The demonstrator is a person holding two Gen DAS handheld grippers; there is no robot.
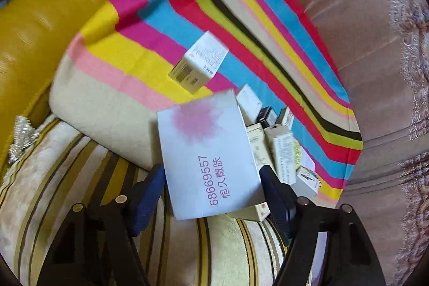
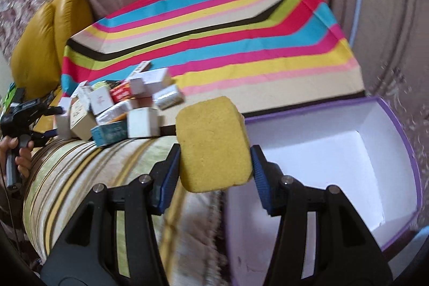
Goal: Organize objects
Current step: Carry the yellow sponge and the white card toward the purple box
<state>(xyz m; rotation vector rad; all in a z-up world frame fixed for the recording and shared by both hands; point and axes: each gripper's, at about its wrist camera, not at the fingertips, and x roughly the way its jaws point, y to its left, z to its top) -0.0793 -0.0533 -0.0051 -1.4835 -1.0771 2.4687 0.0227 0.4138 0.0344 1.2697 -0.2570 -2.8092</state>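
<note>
Sponge (image 2: 214,144), yellow and block-shaped, sits pinched between the right gripper's (image 2: 214,168) blue pads, held just beside the open purple box (image 2: 402,130), probably its destination. The left gripper (image 1: 211,195) straddles a white printed carton (image 1: 206,152); whether its pads press is unclear. Small boxes (image 2: 120,109) lie piled on the striped cloth (image 2: 241,31), well clear of the sponge's way.

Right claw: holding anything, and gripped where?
Yes. The right claw grips the yellow sponge by its two opposite side faces, one blue pad on each, next to the open purple-rimmed box.
</note>
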